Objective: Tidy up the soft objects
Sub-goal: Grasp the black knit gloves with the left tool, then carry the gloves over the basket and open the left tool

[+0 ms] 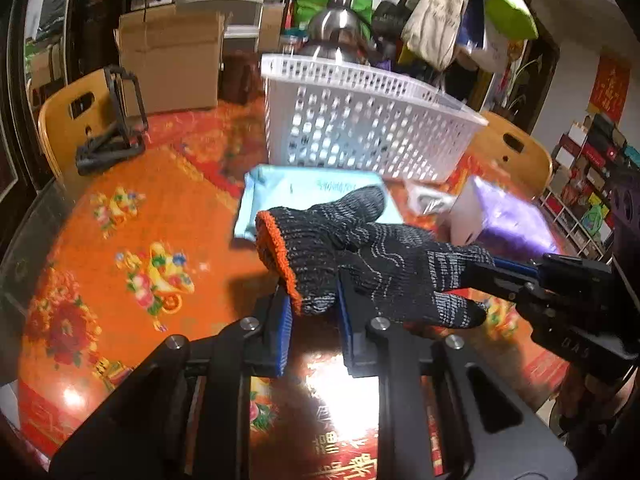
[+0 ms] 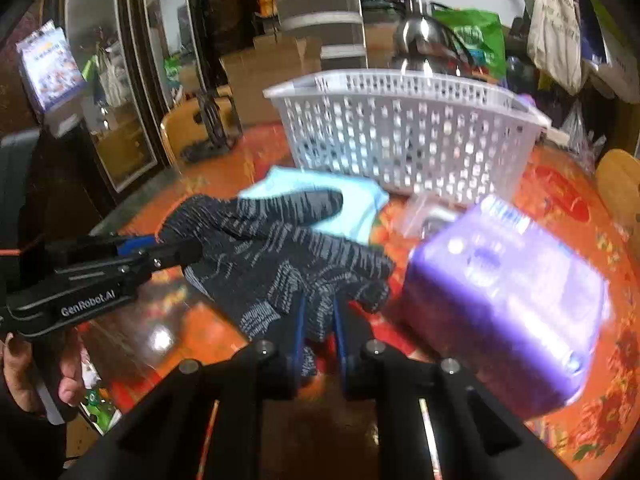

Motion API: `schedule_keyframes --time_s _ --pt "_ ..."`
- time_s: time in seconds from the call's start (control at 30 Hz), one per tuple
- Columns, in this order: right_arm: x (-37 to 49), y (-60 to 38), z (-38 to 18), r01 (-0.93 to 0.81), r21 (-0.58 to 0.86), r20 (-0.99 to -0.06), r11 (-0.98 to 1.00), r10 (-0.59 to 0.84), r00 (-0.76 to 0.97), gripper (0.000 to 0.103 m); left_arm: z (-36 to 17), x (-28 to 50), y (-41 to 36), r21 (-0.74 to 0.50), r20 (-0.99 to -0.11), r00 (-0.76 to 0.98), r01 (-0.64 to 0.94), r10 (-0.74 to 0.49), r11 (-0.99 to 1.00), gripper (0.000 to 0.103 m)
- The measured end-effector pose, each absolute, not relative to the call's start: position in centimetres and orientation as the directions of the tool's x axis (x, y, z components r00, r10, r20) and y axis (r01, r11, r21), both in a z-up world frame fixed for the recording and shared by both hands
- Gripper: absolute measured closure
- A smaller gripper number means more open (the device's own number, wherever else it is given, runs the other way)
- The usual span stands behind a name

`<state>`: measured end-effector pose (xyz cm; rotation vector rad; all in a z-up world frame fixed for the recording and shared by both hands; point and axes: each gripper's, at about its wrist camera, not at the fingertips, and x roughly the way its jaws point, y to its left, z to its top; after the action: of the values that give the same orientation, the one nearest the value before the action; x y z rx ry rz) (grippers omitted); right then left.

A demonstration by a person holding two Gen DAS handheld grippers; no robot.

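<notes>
A black knit glove (image 1: 372, 256) with an orange cuff hangs between both grippers above the table. My left gripper (image 1: 314, 300) is shut on its cuff end. My right gripper (image 2: 318, 312) is shut on its finger end; it also shows in the left wrist view (image 1: 492, 270), coming in from the right. The glove shows in the right wrist view (image 2: 280, 252) too, with the left gripper (image 2: 180, 254) at its left. A white perforated basket (image 1: 360, 120) stands behind. A light blue soft pack (image 1: 288, 196) and a purple pack (image 2: 508, 300) lie on the table.
The table (image 1: 140, 240) has a glossy red floral cover. A small clear wrapper (image 1: 428, 198) lies between the blue and purple packs. Wooden chairs (image 1: 72, 120) stand at the far edges, a black stand by the left one. Boxes, bags and a metal kettle (image 1: 336, 24) stand behind.
</notes>
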<state>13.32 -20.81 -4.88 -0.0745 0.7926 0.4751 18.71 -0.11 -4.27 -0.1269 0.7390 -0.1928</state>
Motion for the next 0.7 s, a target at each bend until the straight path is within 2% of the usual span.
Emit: schedule_keyframes --time_s 0.33,0.57,0.7 --pt "14.0 -22.5 0.7 -0.469 0.144 -0.62 0.871 0.449 0.644 0.092 2.3 18.6 -0.7 -0.167 -0.568 0.789 0.169 -0.235 0.971 0.085" --pt "16.0 -23.9 7.9 -0.48 0.116 -0.527 0.87 0.463 0.712 0.092 9.7 21.4 -2.2 -0.146 -0.47 0.844 0.213 -0.257 0.966 0.085" --pt "19.1 -24.2 11.7 -0.447 0.05 -0.513 0.893 0.406 0.756 0.092 12.2 25.5 -3.7 -0.107 -0.481 0.842 0.219 -0.243 0.97 0.085"
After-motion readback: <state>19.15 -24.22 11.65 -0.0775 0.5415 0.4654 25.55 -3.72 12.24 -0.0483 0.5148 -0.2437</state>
